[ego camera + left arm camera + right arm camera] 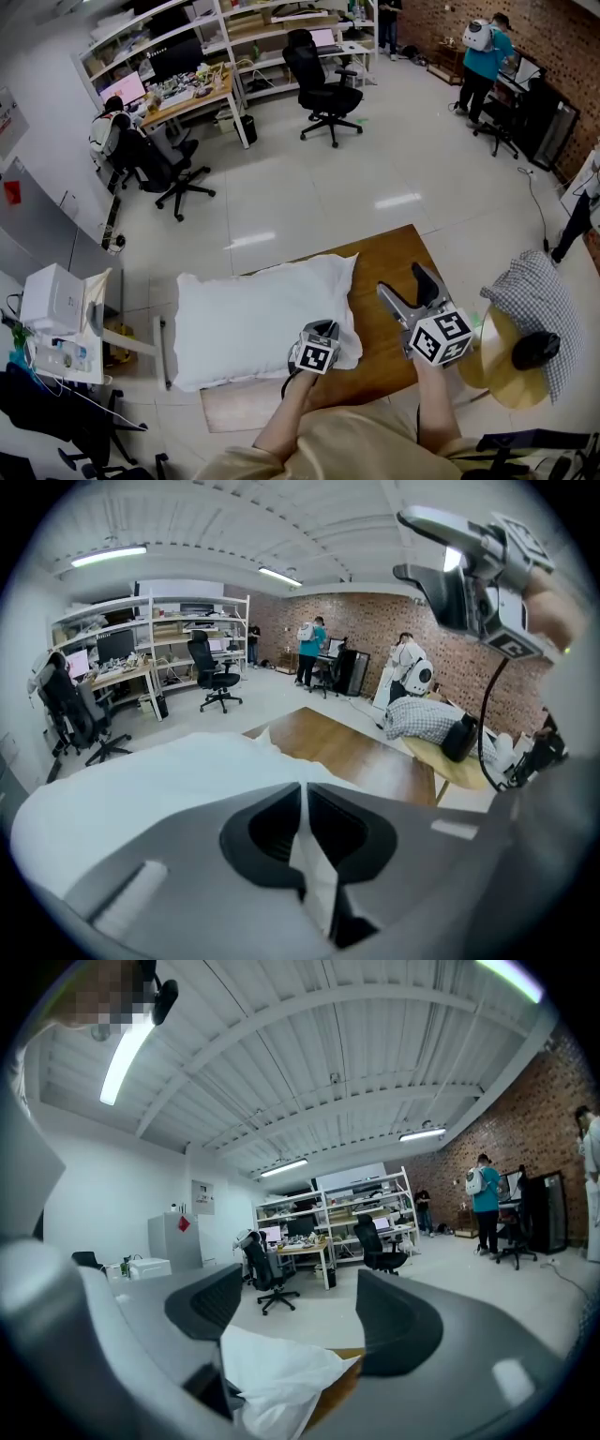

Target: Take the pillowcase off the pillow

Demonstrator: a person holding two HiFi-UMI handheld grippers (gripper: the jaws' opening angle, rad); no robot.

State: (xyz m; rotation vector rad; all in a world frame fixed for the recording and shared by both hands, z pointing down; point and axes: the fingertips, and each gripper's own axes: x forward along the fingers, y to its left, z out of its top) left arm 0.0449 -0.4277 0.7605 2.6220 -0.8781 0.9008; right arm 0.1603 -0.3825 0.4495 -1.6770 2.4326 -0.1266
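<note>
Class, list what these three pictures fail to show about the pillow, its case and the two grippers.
- Where the pillowcase opens: head view, too small, and the left gripper covers part of the near edge.
- How many cloth layers are pinched: left gripper view, the shut jaws hide it.
- Most of the pillowcase: right gripper view, the open right gripper blocks it.
- The table near edge: head view, the person's arms cover it.

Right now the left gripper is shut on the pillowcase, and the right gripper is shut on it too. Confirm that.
Not quite. The right gripper is open: the right gripper view shows its jaws wide apart, pressing on nothing. The left gripper is indeed shut on the pillowcase.
</note>
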